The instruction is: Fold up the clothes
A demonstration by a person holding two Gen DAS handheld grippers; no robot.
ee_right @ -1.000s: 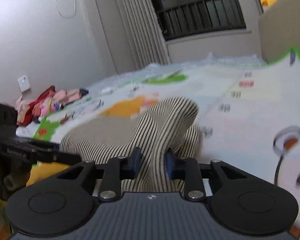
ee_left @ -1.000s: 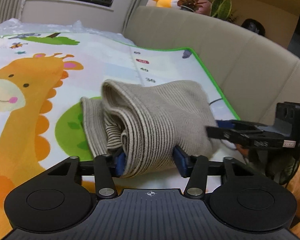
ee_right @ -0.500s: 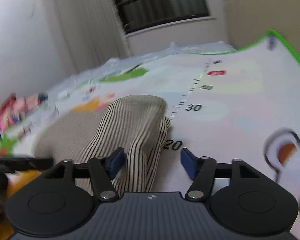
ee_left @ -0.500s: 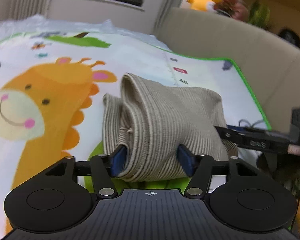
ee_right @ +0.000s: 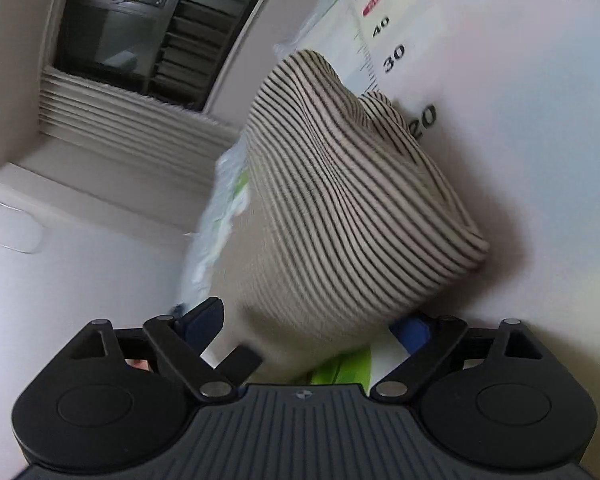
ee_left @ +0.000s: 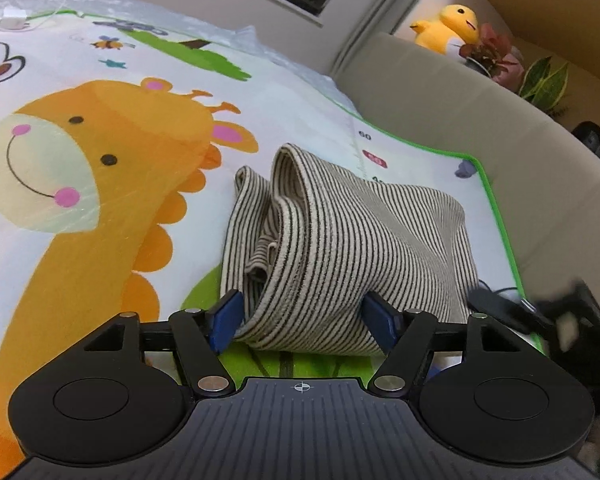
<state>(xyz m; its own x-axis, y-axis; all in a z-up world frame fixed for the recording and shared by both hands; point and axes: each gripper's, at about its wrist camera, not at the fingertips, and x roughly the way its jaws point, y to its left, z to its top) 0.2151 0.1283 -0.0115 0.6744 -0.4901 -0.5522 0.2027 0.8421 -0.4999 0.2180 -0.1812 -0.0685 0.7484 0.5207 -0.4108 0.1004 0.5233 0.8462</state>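
Observation:
A beige garment with thin dark stripes (ee_left: 352, 248) lies folded in a bundle on the giraffe play mat (ee_left: 80, 168). My left gripper (ee_left: 306, 320) is open, its blue pads on either side of the bundle's near end. My right gripper (ee_right: 308, 324) is open too, its view tilted and blurred, with the same striped garment (ee_right: 340, 184) bulging between its jaws. The right gripper also shows blurred at the right edge of the left wrist view (ee_left: 548, 320).
A beige sofa (ee_left: 500, 128) runs along the mat's right edge, with a yellow plush duck (ee_left: 448, 28) and plants (ee_left: 540, 80) on the ledge behind it. A window (ee_right: 148, 28) and curtain lie beyond the mat.
Both grippers have opened and let go of the striped garment, which now rests on the mat. The right gripper has rolled sideways and moved.

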